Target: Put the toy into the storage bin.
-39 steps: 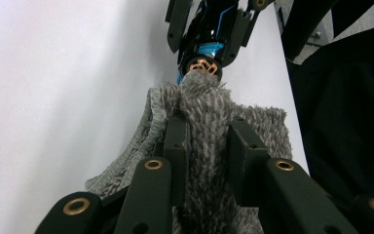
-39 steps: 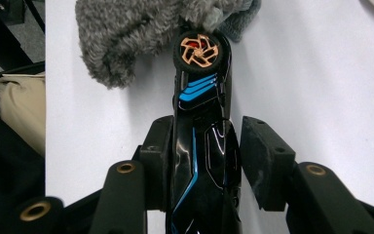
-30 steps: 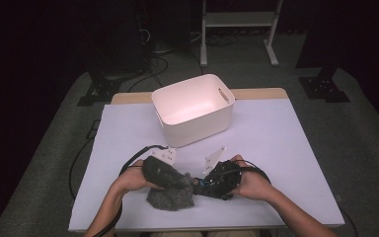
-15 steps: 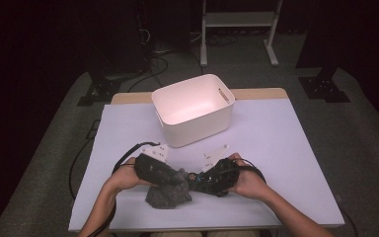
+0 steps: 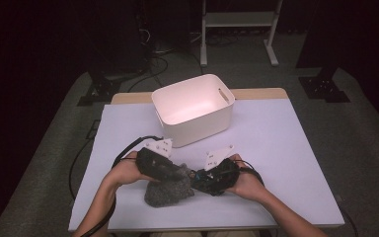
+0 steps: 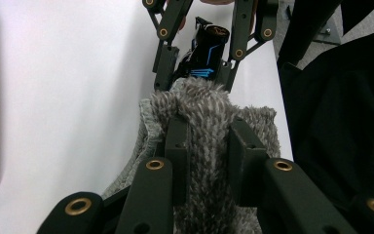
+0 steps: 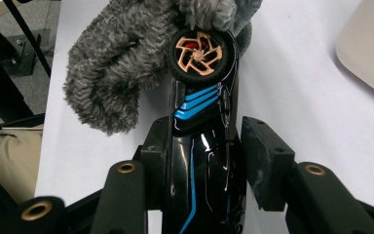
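Left gripper (image 5: 170,170): its fingers (image 6: 177,146) are clenched on a fold of the fuzzy grey knitted cloth (image 5: 168,190); the left gripper view shows grey pile bunched between the two black pads.
Right gripper (image 5: 205,180): its fingers (image 7: 153,165) grasp the glossy black toy car with blue stripes and copper-spoked wheels (image 7: 199,146). One pad lies flat on the car's body; on the other side the contact is harder to read.
Toy car: its front wheel (image 7: 198,54) sits against the cloth, part of the pile lapping over it, so the car's nose is tucked into the cloth or coming out of it; which one cannot be told.
Cloth: most of it hangs as a lump just above or on the front of the white-covered bench (image 5: 286,148), between the two hands.
Change: compared with a second ago, the left gripper and the pinched fold sit higher, and the cloth is drawn up into a peak instead of lying flatter; the right gripper and the car have barely shifted.
Meaning: the lift looks like the cloth being peeled away from the car while the car is held steady, so the two are probably about to come apart.
Bin: the empty white rectangular plastic bin with handle slots (image 5: 222,106) stands farther back, well apart from both grippers; it is likely where the things go.
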Tool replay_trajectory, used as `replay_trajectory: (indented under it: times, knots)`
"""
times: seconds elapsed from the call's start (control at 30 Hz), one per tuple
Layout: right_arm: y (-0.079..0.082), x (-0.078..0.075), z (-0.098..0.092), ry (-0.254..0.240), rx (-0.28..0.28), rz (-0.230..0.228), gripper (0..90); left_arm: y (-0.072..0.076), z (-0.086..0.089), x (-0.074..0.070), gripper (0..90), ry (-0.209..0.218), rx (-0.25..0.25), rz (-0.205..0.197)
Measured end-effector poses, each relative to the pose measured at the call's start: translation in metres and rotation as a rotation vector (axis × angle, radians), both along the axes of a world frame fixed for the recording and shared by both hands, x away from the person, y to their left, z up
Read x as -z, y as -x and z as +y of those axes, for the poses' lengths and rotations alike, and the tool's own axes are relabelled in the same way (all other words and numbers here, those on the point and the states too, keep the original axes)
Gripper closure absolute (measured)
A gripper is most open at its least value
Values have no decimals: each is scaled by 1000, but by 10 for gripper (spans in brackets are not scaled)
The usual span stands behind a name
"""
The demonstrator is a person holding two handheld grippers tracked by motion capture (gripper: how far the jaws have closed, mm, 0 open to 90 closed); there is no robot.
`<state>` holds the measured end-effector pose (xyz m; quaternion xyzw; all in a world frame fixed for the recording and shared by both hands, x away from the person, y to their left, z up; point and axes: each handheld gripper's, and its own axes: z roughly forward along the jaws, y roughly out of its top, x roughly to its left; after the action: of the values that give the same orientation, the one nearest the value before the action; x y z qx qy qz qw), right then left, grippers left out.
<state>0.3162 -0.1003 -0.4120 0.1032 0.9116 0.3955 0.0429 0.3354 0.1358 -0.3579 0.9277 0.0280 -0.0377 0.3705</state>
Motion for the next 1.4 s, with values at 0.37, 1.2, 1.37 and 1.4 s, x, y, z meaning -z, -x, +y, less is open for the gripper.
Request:
replay_trajectory:
  times: [0.37,1.2,1.37,1.4]
  knots:
    - [8,1,-24,-29,32,-6,559,-1,-14,-2,735,-13,27,3]
    - [0,0,0,-140,18,-16,561,-1,15,-16,737,-39,-28,-16]
    - [3,6,-5,-144,34,-23,560,-1,8,-13,737,-33,-21,-10]
    - [4,6,-7,-151,39,-26,560,-1,7,-14,737,-27,-16,-10]
